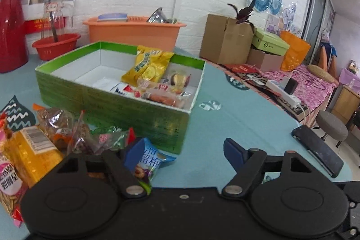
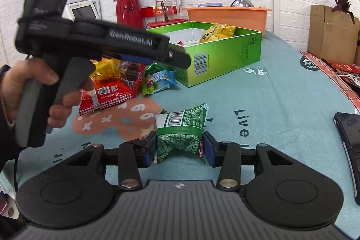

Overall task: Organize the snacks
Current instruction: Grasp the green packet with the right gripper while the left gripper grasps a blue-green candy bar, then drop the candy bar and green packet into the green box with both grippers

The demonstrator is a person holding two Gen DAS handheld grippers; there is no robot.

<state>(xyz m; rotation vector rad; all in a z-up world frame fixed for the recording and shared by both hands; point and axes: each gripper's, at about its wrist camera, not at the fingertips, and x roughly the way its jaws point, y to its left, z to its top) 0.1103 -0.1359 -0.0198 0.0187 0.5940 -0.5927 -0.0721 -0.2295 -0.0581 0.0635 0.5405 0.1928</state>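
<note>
A green box [image 1: 135,109] stands on the teal tablecloth with a yellow snack bag [image 1: 147,65] and several small packets inside; it also shows in the right wrist view [image 2: 225,55]. My left gripper [image 1: 182,150] is open, just in front of the box, with a blue snack packet [image 1: 148,161] by its left finger. A pile of loose snacks [image 1: 40,141] lies to its left. My right gripper [image 2: 180,147] is shut on a green snack packet [image 2: 182,129] above the cloth. The left gripper's body [image 2: 101,39] shows over the snack pile [image 2: 117,82] in the right wrist view.
An orange tub [image 1: 135,30], a red basin [image 1: 56,45] and a red jug [image 1: 11,30] stand behind the box. Cardboard boxes [image 1: 227,39] sit at the back right. A black device [image 1: 319,151] lies at the table's right edge [image 2: 347,150].
</note>
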